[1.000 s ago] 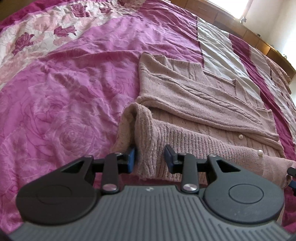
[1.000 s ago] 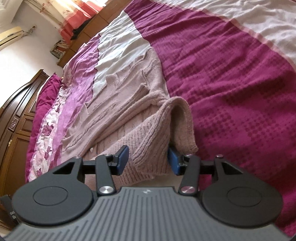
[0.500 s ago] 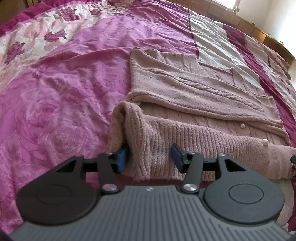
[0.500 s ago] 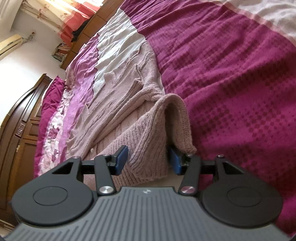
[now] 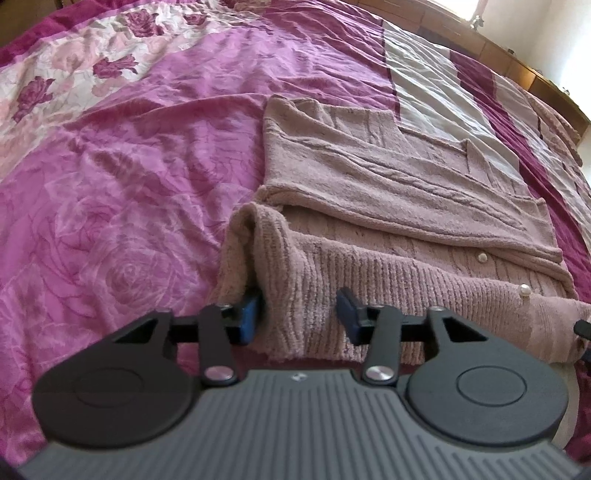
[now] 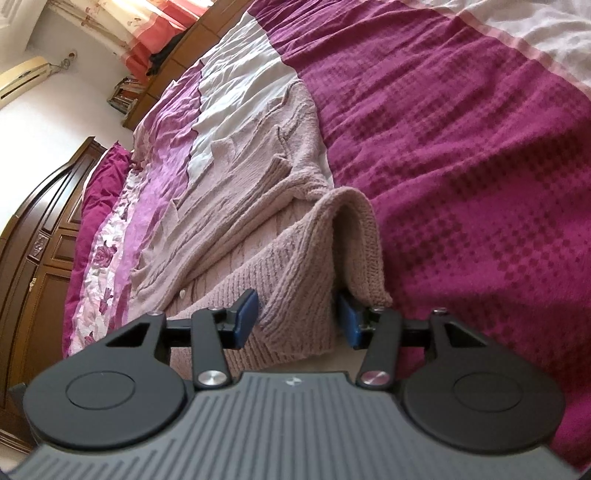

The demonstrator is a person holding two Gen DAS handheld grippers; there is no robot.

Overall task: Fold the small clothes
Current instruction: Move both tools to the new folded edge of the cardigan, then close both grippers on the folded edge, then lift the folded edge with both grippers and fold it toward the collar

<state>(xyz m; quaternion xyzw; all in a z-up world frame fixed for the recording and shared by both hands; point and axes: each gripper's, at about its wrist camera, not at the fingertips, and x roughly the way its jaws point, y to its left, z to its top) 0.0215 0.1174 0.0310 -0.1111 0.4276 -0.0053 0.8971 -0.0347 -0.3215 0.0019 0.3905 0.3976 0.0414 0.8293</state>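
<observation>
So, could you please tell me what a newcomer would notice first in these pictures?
A dusty-pink knitted cardigan with pearl buttons lies partly folded on a magenta rose-patterned bedspread. The left gripper and right gripper each have a raised corner of its near hem between their blue pads.

Home bedroom: big bed w/ pink floral bedspread (image 5: 155, 155), carved wooden wardrobe (image 6: 37, 254), curtains (image 6: 155, 22), wall AC (image 6: 22, 79).

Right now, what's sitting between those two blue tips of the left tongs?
In the left wrist view, a bunched corner of the pink knit cardigan's ribbed hem sits between the left tongs' tips, which have just been closing.
</observation>
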